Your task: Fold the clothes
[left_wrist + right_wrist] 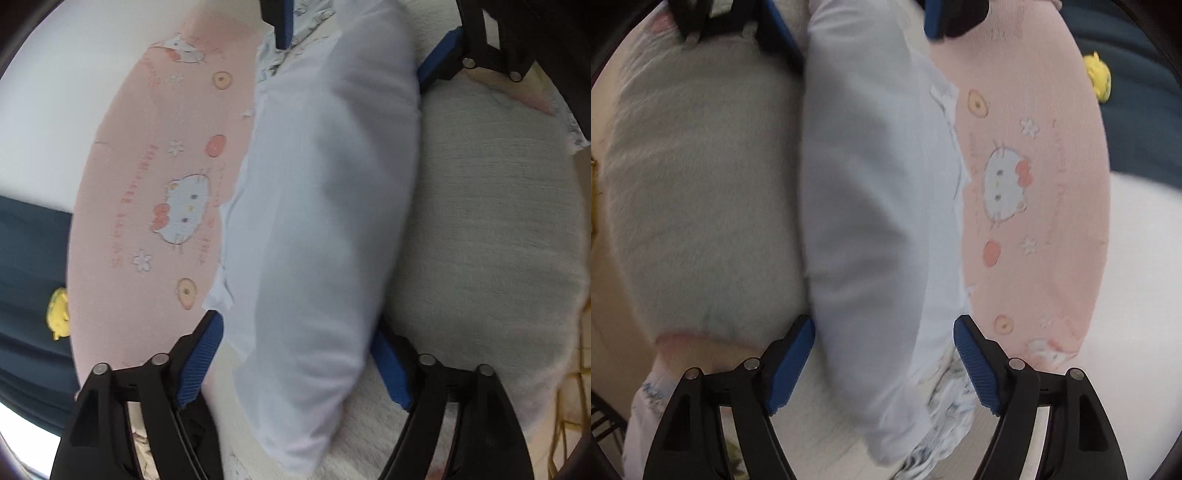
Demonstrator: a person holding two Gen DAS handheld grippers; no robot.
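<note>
Grey blanket (491, 229): pale, fuzzy; widest surface in view, lying beside the white cloth on one long side, under or against it (which, not clear).

Pink cloth (147, 192): printed with cat faces, flowers and round motifs; lies flat along the white cloth's other long side.

White cloth (325, 206): the garment in hand. A long, puffed band, doubled or rolled; plain, thin, slightly translucent, with a seam or hem edge showing toward the pink cloth. Its long axis runs straight from one gripper to the other, each end lying between a pair of fingers. Both hands are equally near; each has one end. Whether it hangs just above the blanket or rests on it cannot be told.

Navy cloth (29, 280): at the far margin beyond the pink cloth, bearing a small yellow figure (58, 314).

Left gripper (295, 354): fingers spread wide, straddling the near end of the white cloth; pads flank the fabric, no clear pinch seen.

Right gripper (884, 358): likewise spread wide about the opposite end; patterned fabric (942, 417) bunched beneath it.
</note>
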